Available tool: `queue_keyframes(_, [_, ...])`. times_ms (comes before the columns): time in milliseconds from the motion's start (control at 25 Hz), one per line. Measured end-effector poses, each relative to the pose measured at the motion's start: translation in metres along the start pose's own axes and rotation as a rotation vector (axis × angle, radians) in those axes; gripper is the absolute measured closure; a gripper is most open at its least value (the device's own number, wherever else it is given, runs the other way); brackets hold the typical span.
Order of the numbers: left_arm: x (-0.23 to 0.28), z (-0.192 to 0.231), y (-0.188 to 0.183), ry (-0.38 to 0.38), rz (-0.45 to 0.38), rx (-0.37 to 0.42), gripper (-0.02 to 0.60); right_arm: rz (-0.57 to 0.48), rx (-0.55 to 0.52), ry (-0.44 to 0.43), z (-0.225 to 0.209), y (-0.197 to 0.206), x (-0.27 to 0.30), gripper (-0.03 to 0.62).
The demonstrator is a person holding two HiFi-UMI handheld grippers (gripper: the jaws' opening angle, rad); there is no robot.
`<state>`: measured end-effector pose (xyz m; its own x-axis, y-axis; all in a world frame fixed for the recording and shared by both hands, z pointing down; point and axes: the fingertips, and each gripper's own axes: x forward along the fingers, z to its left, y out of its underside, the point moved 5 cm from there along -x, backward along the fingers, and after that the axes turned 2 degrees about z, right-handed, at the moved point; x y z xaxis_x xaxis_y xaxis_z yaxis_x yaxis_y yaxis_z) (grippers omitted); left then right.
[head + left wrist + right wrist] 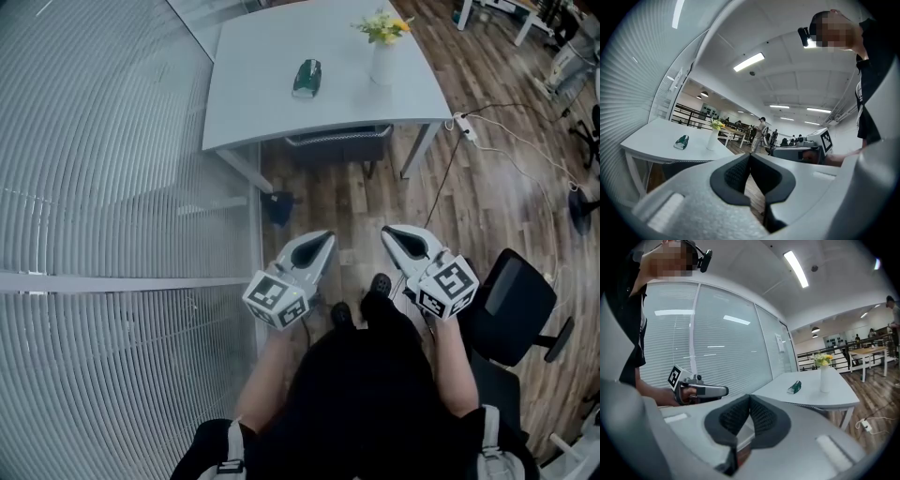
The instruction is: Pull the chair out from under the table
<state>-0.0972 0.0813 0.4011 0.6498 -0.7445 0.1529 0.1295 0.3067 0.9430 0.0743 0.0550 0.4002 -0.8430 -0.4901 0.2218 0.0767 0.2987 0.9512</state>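
Observation:
The chair (337, 142) is tucked under the white table (262, 94); only its dark mesh back shows at the near table edge. The left gripper view shows that chair (684, 165) beneath the tabletop. Both grippers hover over the wooden floor, well short of the chair and pointing toward it. My left gripper (327, 236) is shut with nothing between its pads, its jaws meeting in its own view (750, 157). My right gripper (387, 232) is also shut and empty (750, 399).
A green object (307, 78) and a white vase of yellow flowers (382, 52) stand on the table. A glass wall with blinds (112, 234) runs along the left. A black office chair (511, 305) stands at my right. A power strip with cable (466, 127) lies right of the table leg.

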Motion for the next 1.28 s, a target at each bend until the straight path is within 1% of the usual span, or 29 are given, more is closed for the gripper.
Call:
queue_keyframes(240, [0.035, 0.014, -0.006, -0.027, 0.029, -0.003, 0.574, 0.015, 0.040, -0.040, -0.038, -0.003, 0.014, 0.591])
queue_keyframes(440, [0.064, 0.012, -0.006, -0.051, 0.049, -0.003, 0.574, 0.023, 0.050, -0.069, -0.064, -0.004, 0.015, 0.591])
queue_keyframes(640, [0.088, 0.010, 0.001, -0.092, 0.081, -0.016, 0.574, 0.054, 0.038, -0.096, -0.083, 0.001, 0.017, 0.591])
queue_keyframes(800, [0.100, 0.005, 0.017, -0.113, 0.123, -0.025, 0.574, 0.085, 0.044, -0.146, -0.089, 0.015, 0.019, 0.590])
queue_keyframes(880, [0.104, 0.003, 0.023, -0.118, 0.134, -0.035, 0.574, 0.120, 0.052, -0.163, -0.093, 0.024, 0.020, 0.544])
queue_keyframes(1000, [0.107, 0.004, 0.027, -0.117, 0.150, -0.037, 0.574, 0.148, 0.062, -0.166, -0.098, 0.032, 0.024, 0.542])
queue_keyframes(1120, [0.109, 0.014, 0.028, -0.124, 0.158, -0.039, 0.574, 0.158, 0.070, -0.164, -0.105, 0.033, 0.033, 0.533])
queue_keyframes(1200, [0.110, 0.022, 0.029, -0.125, 0.157, -0.052, 0.574, 0.168, 0.072, -0.160, -0.108, 0.033, 0.040, 0.522])
queue_keyframes(1280, [0.112, 0.034, 0.028, -0.115, 0.150, -0.084, 0.574, 0.181, 0.068, -0.149, -0.111, 0.033, 0.049, 0.510])
